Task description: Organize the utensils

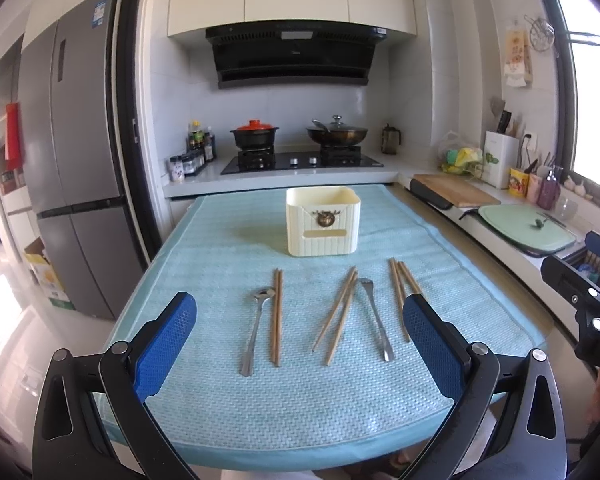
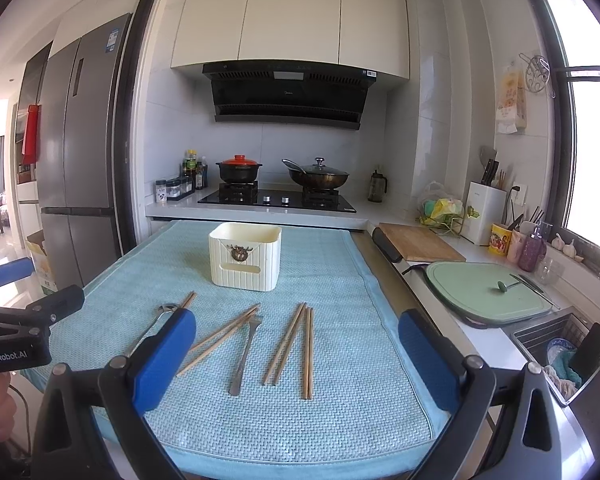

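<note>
Utensils on tabletop, both tools released

Spoon (image 1: 257,326) leftmost on the teal mat (image 1: 300,400), then chopstick pair (image 1: 277,316), crossed pair (image 1: 337,316), fork (image 1: 375,318), right chopsticks (image 1: 400,292). Cream holder (image 1: 322,220) stands behind (upright). Left tool (image 1: 300,344) and right tool (image 2: 296,356) spread wide, holding nothing.

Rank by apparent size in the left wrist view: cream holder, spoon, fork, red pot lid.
1. cream holder, clearly largest.
2. spoon and fork: look about equal in length, so no ranking between them.
3. red pot lid, smallest, though it sits far back on the stove, so distance shrinks it.
</note>
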A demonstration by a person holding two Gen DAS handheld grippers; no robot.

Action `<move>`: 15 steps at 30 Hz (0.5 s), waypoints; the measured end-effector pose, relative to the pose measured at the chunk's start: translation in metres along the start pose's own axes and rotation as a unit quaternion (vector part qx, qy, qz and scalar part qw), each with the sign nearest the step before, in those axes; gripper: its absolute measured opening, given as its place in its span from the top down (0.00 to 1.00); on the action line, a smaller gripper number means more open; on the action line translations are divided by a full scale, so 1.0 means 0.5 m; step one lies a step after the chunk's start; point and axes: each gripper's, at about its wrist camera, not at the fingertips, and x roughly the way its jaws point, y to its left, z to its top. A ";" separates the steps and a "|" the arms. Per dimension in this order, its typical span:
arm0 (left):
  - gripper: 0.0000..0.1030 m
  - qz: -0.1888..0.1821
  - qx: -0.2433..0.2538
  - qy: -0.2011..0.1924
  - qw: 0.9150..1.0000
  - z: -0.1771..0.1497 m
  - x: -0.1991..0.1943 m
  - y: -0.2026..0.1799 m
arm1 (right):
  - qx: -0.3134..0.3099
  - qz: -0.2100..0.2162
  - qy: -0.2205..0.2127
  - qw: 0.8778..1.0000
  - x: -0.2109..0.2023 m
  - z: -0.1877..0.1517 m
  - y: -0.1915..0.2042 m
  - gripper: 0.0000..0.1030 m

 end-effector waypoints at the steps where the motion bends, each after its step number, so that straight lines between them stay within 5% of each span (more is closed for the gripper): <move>1: 0.00 0.000 0.000 0.000 1.000 0.000 0.000 -0.001 | 0.001 0.000 0.000 1.000 0.000 -0.001 0.000 0.00; 15: 0.00 0.006 0.010 0.006 1.000 -0.002 0.006 -0.014 | 0.008 -0.003 0.005 1.000 0.010 -0.007 -0.011 0.00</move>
